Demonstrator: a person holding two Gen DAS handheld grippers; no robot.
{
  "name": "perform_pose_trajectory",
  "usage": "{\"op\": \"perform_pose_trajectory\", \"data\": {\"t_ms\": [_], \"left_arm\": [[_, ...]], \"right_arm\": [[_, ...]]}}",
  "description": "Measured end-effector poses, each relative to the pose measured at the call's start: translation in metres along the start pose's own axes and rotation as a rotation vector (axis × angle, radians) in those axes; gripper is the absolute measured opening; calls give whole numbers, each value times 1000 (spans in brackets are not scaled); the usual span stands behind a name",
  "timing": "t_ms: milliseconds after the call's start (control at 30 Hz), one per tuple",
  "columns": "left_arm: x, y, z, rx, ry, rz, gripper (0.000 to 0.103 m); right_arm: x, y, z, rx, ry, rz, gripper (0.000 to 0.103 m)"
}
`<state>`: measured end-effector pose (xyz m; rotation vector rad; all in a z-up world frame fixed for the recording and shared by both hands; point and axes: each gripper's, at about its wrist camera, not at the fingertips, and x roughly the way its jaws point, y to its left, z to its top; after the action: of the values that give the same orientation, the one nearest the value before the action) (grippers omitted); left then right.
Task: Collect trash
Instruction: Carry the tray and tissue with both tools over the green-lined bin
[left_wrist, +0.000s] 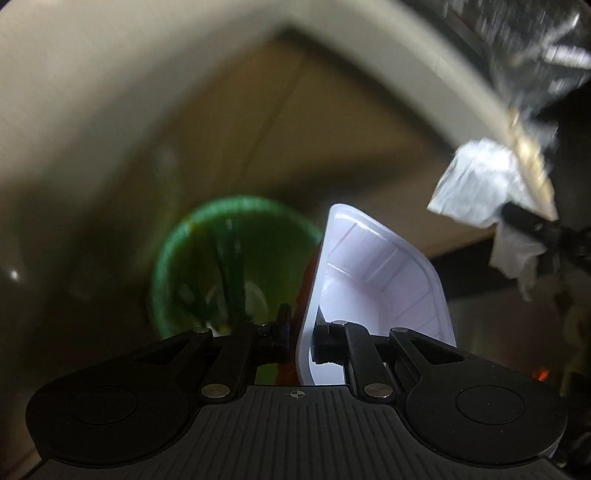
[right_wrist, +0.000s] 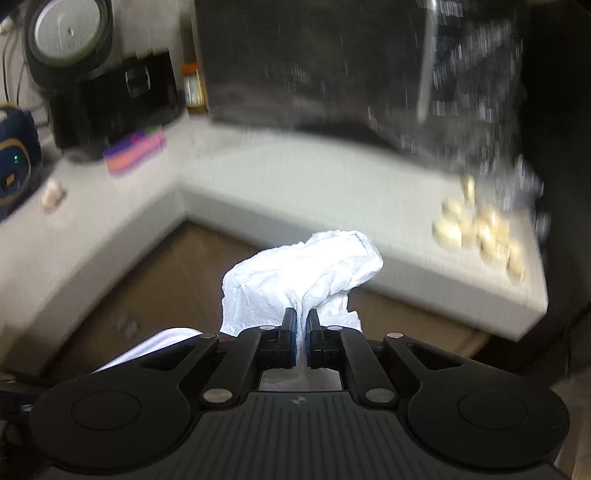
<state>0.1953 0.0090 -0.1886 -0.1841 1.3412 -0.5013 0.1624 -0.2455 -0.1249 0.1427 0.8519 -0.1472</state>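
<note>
The left gripper (left_wrist: 300, 338) is closed on the rim of a white plastic tray (left_wrist: 373, 280), held on edge above a green bin (left_wrist: 207, 266); the right gripper (right_wrist: 303, 339) pinches a crumpled white tissue (right_wrist: 299, 277) over the brown floor (right_wrist: 155, 288), beside the pale worktop (right_wrist: 295, 177).

Crumpled paper tissue (right_wrist: 303, 273), glossy plastic tray (left_wrist: 376, 280)
</note>
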Motion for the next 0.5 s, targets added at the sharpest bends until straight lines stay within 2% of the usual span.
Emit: {"op": "perform_pose_trajectory", "data": {"t_ms": [133,333,500], "left_arm": [[55,0,-7,-18,55,56,13],[136,20,-16,-75,102,148,13],[174,32,-10,-108,44,179,13]], "right_arm": [[8,-15,-16,27,66,14,5],[13,-29,-39,-22,124,-4,5],[20,-40,-51,-27,162,-31,5]]}}
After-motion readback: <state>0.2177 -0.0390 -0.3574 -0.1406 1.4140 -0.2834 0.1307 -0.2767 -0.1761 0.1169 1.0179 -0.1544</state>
